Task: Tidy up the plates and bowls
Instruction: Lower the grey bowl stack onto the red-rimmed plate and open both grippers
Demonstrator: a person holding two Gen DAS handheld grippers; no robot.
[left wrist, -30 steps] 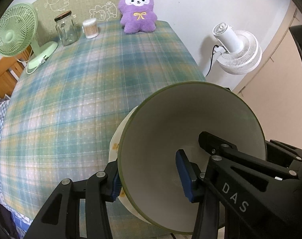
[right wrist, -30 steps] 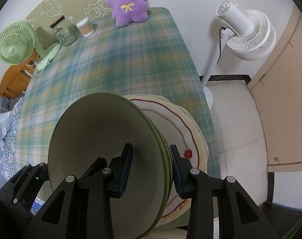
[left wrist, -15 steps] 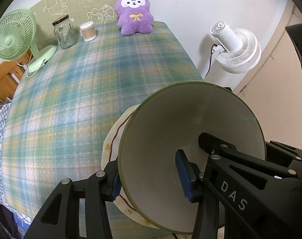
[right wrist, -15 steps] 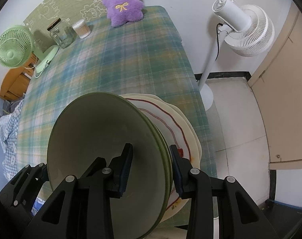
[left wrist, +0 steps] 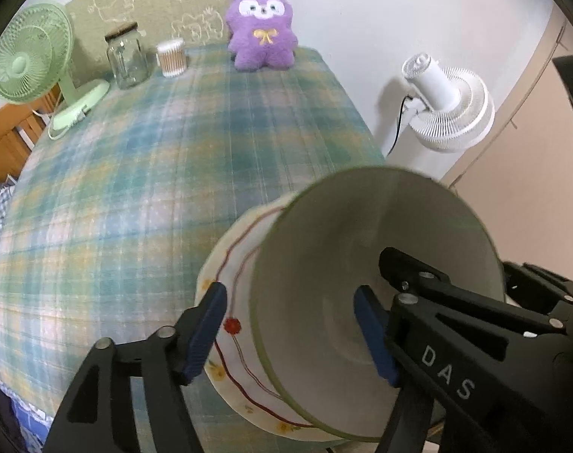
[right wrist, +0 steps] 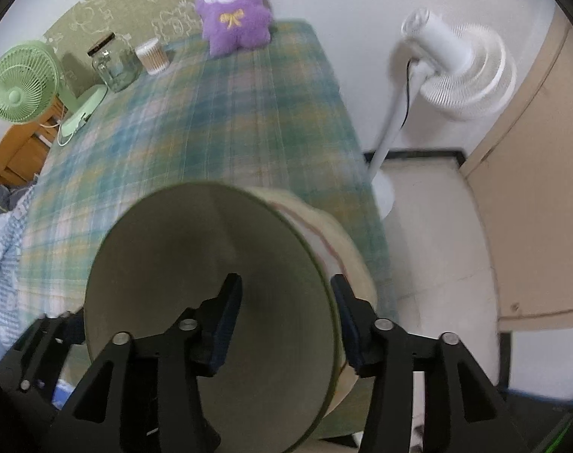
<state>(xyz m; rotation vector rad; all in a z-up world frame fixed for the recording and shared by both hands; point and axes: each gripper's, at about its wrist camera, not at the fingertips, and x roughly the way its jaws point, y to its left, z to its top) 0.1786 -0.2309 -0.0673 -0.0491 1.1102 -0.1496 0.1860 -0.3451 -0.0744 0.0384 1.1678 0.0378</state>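
Trainee: Where is the green bowl (left wrist: pixel 362 264) right now?

Lead: Lower right of the left wrist view. It is tipped on edge with its mouth facing the camera, over the cream plate (left wrist: pixel 233 264) with the red line. That plate lies flat on the plaid surface (left wrist: pixel 135 188), close to the surface's edge.

Trainee: Who has hold of it?

Lead: The left gripper (left wrist: pixel 290 330) is released. Its jaws straddle the rim, one pad inside the bowl, the other standing clear of the wall with plate showing in the gap. The right gripper (right wrist: pixel 286 321) spans the opposite side of the rim, one pad inside and one against the outside. The view is blurred, but since the bowl stands tilted and the left is loose, I judge the right is clamped on it.

Trainee: So what does the coming move depend on?

Lead: The bowl's axis. It points back toward both cameras, nearly level, while the plate beneath faces up. The base has to swing down onto the plate's centre, and the right gripper is the one placed to do that. If it slips, the bowl lands rim-first near the edge.
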